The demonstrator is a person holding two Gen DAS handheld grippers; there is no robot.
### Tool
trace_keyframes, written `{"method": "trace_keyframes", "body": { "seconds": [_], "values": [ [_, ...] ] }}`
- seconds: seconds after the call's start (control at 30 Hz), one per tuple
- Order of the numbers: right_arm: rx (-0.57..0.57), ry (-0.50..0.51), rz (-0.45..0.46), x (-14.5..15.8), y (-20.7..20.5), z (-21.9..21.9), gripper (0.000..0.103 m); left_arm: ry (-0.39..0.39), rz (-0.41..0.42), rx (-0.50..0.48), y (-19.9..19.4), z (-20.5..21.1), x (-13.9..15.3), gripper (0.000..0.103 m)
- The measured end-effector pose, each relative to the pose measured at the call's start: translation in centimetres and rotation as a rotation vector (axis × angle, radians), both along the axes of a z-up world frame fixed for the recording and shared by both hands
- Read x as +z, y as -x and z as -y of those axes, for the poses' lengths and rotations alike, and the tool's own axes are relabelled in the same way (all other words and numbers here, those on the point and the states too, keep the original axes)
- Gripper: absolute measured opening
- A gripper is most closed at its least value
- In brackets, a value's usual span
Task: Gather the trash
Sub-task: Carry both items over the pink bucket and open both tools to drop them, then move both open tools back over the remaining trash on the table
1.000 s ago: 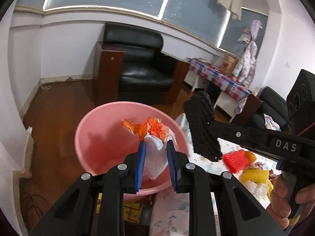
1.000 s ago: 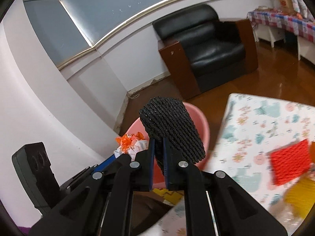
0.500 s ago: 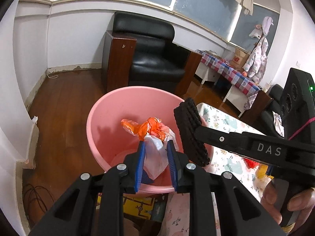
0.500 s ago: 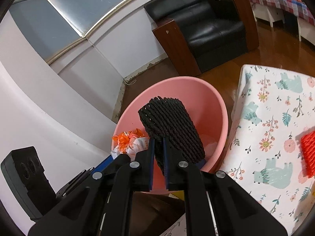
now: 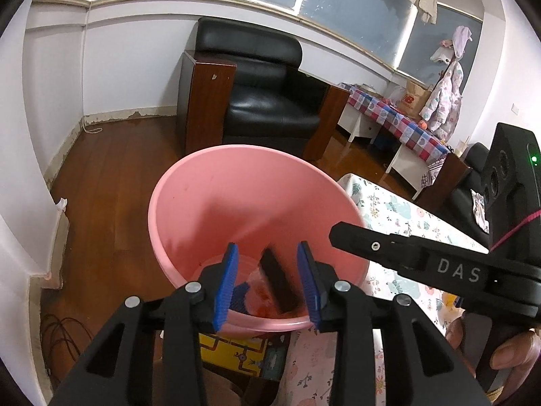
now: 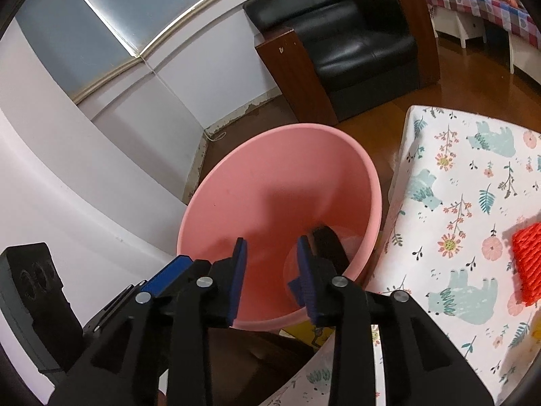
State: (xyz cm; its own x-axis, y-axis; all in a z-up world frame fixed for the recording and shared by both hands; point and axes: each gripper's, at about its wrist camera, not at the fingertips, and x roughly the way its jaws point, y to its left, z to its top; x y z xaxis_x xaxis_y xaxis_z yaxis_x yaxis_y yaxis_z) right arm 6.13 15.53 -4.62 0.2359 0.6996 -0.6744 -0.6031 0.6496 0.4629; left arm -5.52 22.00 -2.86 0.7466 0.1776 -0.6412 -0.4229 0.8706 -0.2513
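A pink plastic bin (image 5: 216,203) stands on the floor beside the table; it also shows in the right wrist view (image 6: 270,182). My left gripper (image 5: 267,287) is open and empty above the bin's near rim. My right gripper (image 6: 272,279) is open and empty over the bin too. The black foam net (image 5: 275,277) lies inside the bin, also seen in the right wrist view (image 6: 329,242). The white and orange wrapper (image 5: 258,291) lies at the bin's bottom. A red foam net (image 6: 527,264) lies on the table.
The table with a floral bear-print cloth (image 6: 466,203) stands right of the bin. A black armchair (image 5: 263,101) stands behind on the wooden floor (image 5: 111,186). A side table with a checked cloth (image 5: 399,118) is far right. A yellow box (image 5: 236,352) lies under the bin.
Both grippers opened. The wrapper dropped from my left gripper and the black foam net from my right gripper; both now lie in the pink bin.
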Motion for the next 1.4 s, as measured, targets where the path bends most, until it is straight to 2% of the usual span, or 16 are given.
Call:
{"method": "trace_keyframes", "body": {
  "seconds": [0.33,0.7,0.93,1.4],
  "values": [
    [-0.028,0.013,0.08,1.4,1.1,2.5,0.032,-0.009,0.019,-0.007,0.5,0.4,1.1,0.035],
    [-0.115,0.06,0.186,2.9,2.5,7.5,0.032,-0.012,0.034,-0.053,0.5,3.1,2.4,0.035],
    [-0.159,0.075,0.21,3.5,3.6,11.1,0.032,0.002,0.058,-0.117,0.0,5.7,3.1,0.035],
    [-0.309,0.135,0.261,3.3,5.5,20.9,0.032,-0.036,0.049,-0.296,-1.7,13.1,3.1,0.035]
  ]
}}
